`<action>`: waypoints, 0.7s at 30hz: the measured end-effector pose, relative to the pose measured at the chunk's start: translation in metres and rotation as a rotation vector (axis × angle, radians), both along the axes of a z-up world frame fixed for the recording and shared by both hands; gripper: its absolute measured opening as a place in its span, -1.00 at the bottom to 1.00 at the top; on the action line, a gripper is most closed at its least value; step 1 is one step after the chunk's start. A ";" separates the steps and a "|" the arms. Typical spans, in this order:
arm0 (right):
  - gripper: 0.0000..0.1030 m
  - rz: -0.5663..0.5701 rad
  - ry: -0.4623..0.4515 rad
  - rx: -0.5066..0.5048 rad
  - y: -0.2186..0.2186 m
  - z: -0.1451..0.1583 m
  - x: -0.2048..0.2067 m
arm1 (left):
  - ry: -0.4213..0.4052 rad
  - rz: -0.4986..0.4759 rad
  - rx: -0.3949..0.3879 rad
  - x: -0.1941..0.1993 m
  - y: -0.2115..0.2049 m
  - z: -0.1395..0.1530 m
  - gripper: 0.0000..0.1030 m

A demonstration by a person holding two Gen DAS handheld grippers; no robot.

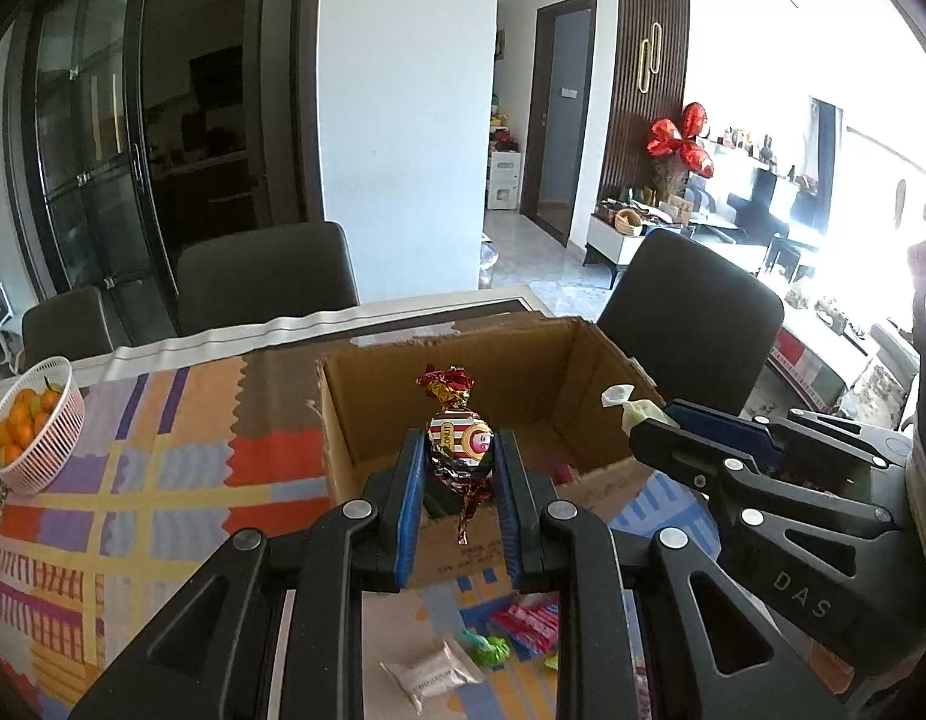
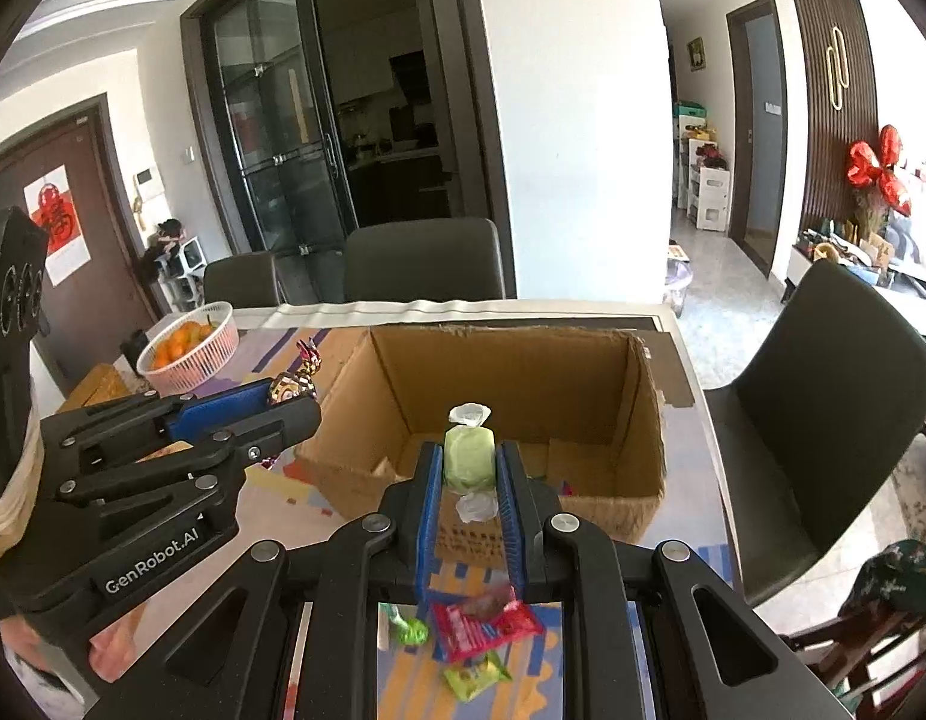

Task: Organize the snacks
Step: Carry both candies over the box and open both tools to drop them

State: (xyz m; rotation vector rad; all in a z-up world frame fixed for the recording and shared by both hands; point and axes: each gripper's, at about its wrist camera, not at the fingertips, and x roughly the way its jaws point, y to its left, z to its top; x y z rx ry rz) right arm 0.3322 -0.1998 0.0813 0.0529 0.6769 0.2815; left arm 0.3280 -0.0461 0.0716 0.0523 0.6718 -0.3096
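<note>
My left gripper point(image 1: 460, 450) is shut on a red-and-gold foil-wrapped candy point(image 1: 460, 441), held above the near wall of an open cardboard box point(image 1: 397, 414). My right gripper point(image 2: 470, 461) is shut on a pale green wrapped candy point(image 2: 469, 456), held over the near edge of the same box point(image 2: 637, 420). Each gripper shows in the other's view: the right gripper point(image 1: 649, 420) at the right with the green candy point(image 1: 634, 411), the left gripper point(image 2: 292, 399) at the left with the foil candy point(image 2: 292, 387). Loose snacks lie on the table below: a red packet point(image 2: 481, 627), green wrappers point(image 2: 475, 678) and a white packet point(image 1: 430, 675).
The table has a colourful patchwork cloth point(image 1: 133, 480). A white basket of oranges point(image 1: 34, 426) stands at the far left. Dark chairs point(image 1: 265, 276) stand behind the table and one point(image 2: 823, 420) at its right side.
</note>
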 end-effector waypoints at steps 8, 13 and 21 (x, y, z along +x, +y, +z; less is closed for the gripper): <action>-0.62 -0.007 0.008 -0.019 0.004 -0.002 0.034 | 0.025 0.016 0.009 0.031 0.005 -0.007 -0.55; -0.62 -0.010 0.024 -0.035 0.006 -0.007 0.051 | 0.060 0.013 0.012 0.045 0.003 -0.014 -0.55; -0.17 -0.057 0.039 -0.064 0.006 -0.019 0.059 | 0.064 0.049 0.028 0.045 0.009 -0.021 -0.05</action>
